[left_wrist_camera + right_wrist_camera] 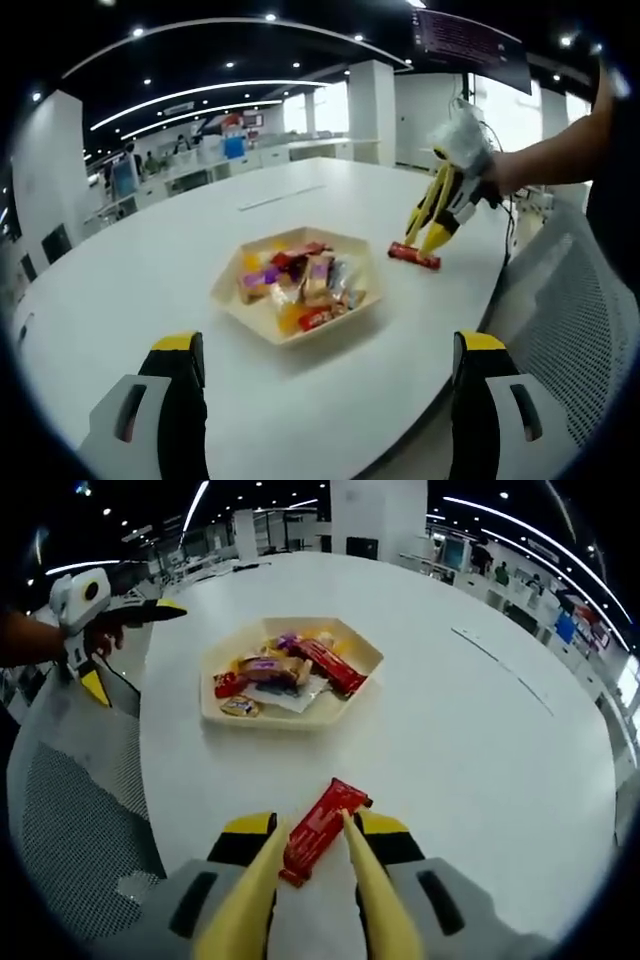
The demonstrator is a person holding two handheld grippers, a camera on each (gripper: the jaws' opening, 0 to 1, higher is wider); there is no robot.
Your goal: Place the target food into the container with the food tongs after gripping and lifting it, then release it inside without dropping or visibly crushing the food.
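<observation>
Closing in, the yellow food tongs (pixel 312 865) in the right gripper (pixel 310 880) straddle the red snack bar (pixel 322 830), low centre, to lift it toward the hexagonal tray (pixel 365 660); the left gripper (pixel 325 375) gapes empty.

An open-plan office: long ceiling light strips (pixel 190 95), white pillars (pixel 371 98), rows of desks (pixel 215 160) beyond the big white counter (pixel 150 260).
</observation>
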